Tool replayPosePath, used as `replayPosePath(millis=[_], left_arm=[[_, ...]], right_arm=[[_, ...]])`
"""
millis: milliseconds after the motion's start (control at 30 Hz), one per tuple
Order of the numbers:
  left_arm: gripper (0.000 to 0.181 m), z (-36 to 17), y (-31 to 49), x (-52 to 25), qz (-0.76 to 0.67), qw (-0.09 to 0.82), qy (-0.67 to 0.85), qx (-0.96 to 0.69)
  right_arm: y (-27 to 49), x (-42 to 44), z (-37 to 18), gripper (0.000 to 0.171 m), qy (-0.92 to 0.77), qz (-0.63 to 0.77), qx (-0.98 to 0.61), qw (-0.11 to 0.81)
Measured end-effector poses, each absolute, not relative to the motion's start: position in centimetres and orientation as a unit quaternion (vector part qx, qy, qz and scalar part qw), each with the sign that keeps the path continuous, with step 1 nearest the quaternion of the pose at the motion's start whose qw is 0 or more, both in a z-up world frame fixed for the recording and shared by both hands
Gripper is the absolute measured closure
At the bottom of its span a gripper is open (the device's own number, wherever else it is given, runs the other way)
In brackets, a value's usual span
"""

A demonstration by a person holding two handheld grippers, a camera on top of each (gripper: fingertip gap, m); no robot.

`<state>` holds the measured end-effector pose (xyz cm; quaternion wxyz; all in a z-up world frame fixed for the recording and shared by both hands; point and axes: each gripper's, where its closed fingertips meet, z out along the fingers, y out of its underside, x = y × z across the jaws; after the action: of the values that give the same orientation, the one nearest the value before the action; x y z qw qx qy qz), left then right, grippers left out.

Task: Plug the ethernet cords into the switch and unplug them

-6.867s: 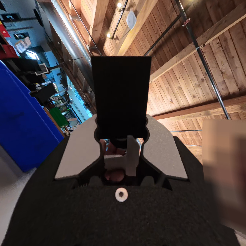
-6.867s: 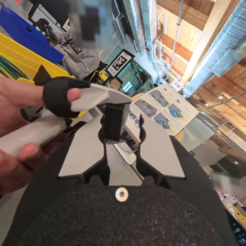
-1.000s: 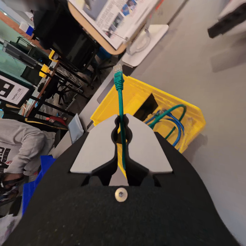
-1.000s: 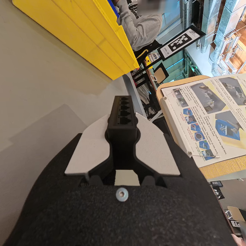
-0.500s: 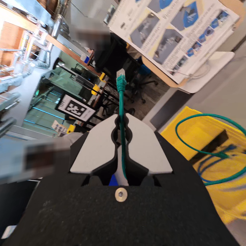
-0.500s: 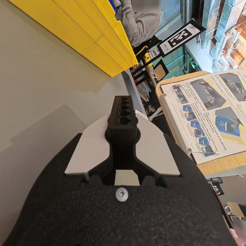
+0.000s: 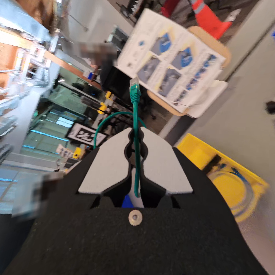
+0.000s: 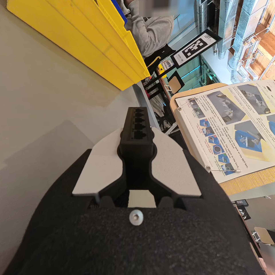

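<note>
My left gripper is shut on a green ethernet cord. Its clear plug with a green boot sticks out past the fingertips into the air, and the rest of the cord loops away behind the left finger. My right gripper is shut on a black switch, held above the grey table. The row of empty ports faces up toward the camera. The switch does not show in the left wrist view, nor the cord in the right wrist view.
A yellow bin with blue cords sits on the table at lower right of the left wrist view; a yellow bin also lies beyond the switch. A wooden board with an instruction sheet stands right. A person in grey sits behind.
My left gripper has swung up and away from the yellow bin, carrying the green cord clear of it; its view is now blurred. The right gripper and switch have barely moved.
</note>
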<state>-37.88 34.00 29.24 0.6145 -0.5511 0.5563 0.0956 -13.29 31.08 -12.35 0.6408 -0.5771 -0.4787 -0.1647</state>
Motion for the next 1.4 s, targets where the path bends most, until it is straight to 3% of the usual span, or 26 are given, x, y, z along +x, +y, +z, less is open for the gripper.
replayPosePath(millis=[133,267,367,433,867,1033,1233,1400], left_arm=[[0.176,18.6,27.1,-34.6,0.045,0.52,0.637,-0.568],[0.176,4.4,20.3,-30.4,-0.069,0.407,0.689,-0.597],[0.176,-7.4,18.4,-27.8,-0.084,0.333,0.692,-0.635],[0.176,-11.4,17.3,-26.3,-0.102,0.322,0.692,-0.638],[0.174,-18.1,15.6,-26.7,-0.182,0.245,0.661,-0.686],[0.166,-17.7,15.9,-26.9,-0.219,0.265,0.643,-0.684],[0.159,-17.7,14.8,-26.0,-0.189,0.319,0.726,-0.58],[0.159,-18.4,14.9,-25.1,-0.181,0.305,0.747,-0.562]], right_arm=[[31.2,-12.9,-12.1,0.141,-0.47,-0.164,-0.58,0.645],[31.4,-12.4,-11.8,0.141,-0.455,-0.158,-0.587,0.651],[31.5,-12.1,-11.7,0.141,-0.448,-0.155,-0.591,0.653],[31.5,-11.9,-11.8,0.141,-0.447,-0.158,-0.592,0.651],[31.6,-12.1,-12.4,0.14,-0.459,-0.162,-0.597,0.638],[31.6,-12.2,-12.6,0.141,-0.463,-0.161,-0.598,0.634],[31.7,-12.1,-12.8,0.141,-0.462,-0.159,-0.602,0.631],[31.8,-12.1,-12.8,0.141,-0.463,-0.159,-0.604,0.629]])
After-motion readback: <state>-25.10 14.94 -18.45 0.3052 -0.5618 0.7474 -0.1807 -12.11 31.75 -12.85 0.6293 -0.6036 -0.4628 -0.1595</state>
